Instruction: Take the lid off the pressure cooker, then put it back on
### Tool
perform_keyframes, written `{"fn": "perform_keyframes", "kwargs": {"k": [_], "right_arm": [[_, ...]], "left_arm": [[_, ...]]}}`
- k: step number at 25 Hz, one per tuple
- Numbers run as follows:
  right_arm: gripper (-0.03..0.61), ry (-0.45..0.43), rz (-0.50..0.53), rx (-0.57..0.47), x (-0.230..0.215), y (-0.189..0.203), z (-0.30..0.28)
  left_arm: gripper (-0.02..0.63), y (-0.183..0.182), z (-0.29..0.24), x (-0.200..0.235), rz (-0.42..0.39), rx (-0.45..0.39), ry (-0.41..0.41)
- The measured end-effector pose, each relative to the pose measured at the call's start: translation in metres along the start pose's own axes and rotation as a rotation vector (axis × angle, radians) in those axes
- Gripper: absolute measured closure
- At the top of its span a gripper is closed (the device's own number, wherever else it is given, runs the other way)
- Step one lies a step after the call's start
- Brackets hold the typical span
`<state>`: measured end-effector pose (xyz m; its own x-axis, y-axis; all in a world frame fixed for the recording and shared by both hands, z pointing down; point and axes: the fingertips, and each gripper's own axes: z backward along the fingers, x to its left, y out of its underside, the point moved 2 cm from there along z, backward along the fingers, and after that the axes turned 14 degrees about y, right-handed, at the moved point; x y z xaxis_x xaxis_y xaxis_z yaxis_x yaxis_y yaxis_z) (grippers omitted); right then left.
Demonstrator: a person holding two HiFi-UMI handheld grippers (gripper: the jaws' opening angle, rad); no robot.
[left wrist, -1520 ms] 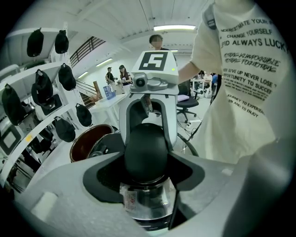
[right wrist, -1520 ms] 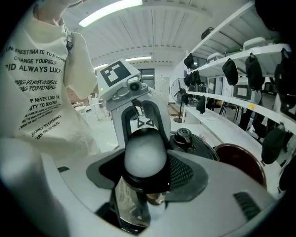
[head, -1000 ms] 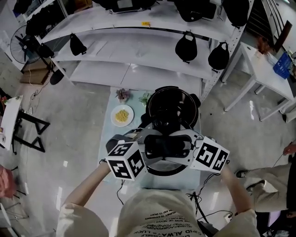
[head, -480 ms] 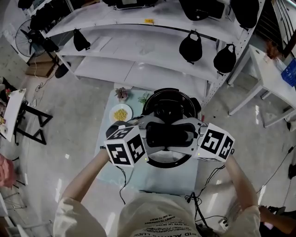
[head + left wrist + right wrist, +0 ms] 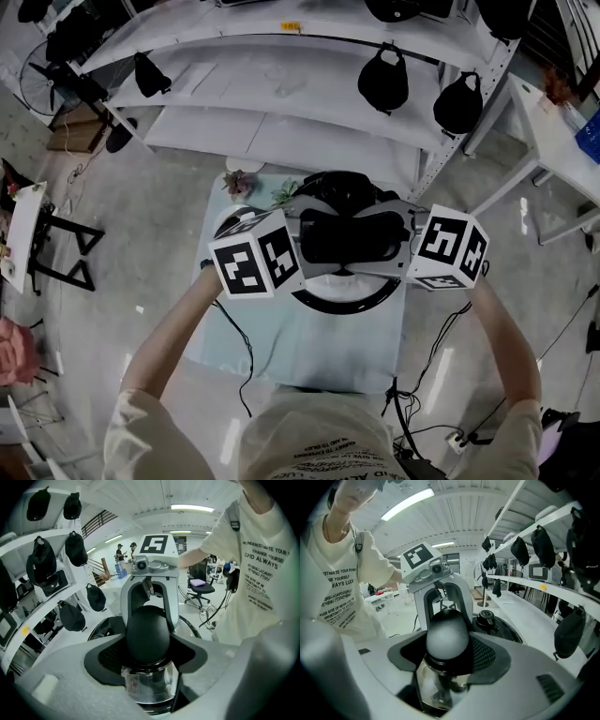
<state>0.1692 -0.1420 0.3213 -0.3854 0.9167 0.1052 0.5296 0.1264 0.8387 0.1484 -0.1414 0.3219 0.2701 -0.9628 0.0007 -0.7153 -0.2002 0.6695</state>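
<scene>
Clamping opposite ends of the black handle [image 5: 354, 236], the left gripper [image 5: 305, 248] and right gripper [image 5: 405, 246] face each other, each with its jaws pressed on one rounded end. Around the handle spreads the lid [image 5: 342, 302], its pale rim showing on the person's side. Beyond the handle, toward the shelves [image 5: 281, 89], the dark cooker [image 5: 342, 185] peeks out, partly covered. Below lies the light table [image 5: 309, 356]. I judge the lid lifted and in transit. Next it needs centring over the cooker, a level descent, then seating.
</scene>
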Motion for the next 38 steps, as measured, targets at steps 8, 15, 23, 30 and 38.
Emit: {"fn": "perform_keyframes", "kwargs": {"k": [8, 15, 23, 30, 38], "right_arm": [[0.302, -0.026, -0.055, 0.019, -0.036, 0.004, -0.014], [0.302, -0.058, -0.09, 0.034, -0.053, 0.01, -0.027], [0.302, -0.086, -0.123, 0.045, -0.06, 0.017, -0.037], [0.302, -0.098, -0.141, 0.054, -0.059, 0.024, -0.041], [0.302, -0.104, -0.141, 0.065, -0.057, 0.032, -0.044]], "left_arm": [[0.336, 0.008, -0.002, 0.038, 0.032, -0.008, 0.047], [0.336, 0.018, -0.006, 0.057, 0.066, -0.015, 0.079], [0.336, 0.027, -0.011, 0.066, 0.097, -0.018, 0.111], [0.336, 0.033, -0.018, 0.065, 0.113, -0.014, 0.129], [0.336, 0.038, -0.025, 0.065, 0.122, -0.006, 0.131]]}}
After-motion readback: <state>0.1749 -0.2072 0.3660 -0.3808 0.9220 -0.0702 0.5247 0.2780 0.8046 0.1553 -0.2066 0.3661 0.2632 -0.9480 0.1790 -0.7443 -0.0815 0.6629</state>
